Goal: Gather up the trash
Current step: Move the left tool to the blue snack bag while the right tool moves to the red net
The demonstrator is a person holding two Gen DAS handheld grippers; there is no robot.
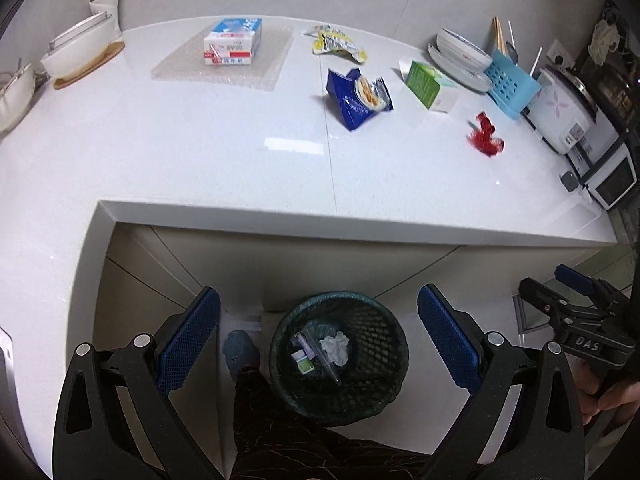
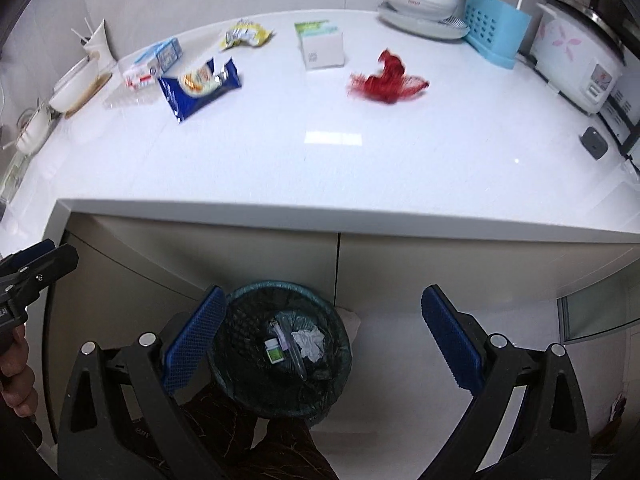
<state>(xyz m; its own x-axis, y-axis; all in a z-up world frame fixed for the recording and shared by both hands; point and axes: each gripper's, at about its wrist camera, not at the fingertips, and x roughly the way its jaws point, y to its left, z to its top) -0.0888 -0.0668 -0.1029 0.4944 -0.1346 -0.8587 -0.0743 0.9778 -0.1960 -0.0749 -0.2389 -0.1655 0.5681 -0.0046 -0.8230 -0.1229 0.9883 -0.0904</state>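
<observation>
Left gripper [image 1: 319, 344] & right gripper [image 2: 322, 340]: both jaws wide, holding nothing, above dark mesh waste bin [image 1: 394, 354]. Crumpled red wrapper [image 2: 386, 78] & blue snack bag [image 2: 200, 88] lie on white countertop [image 2: 320, 168].

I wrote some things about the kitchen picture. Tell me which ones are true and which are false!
1. The bin on the floor already has trash inside. True.
2. The left gripper is holding the red wrapper. False: both it and the right gripper are open and hold nothing; the wrapper lies on the counter.
3. The blue snack bag lies on the counter. True.
4. The green and white box is inside the bin. False: it stands on the counter.
5. The rice cooker stands on the floor. False: it is on the counter, beside the blue utensil holder.
</observation>
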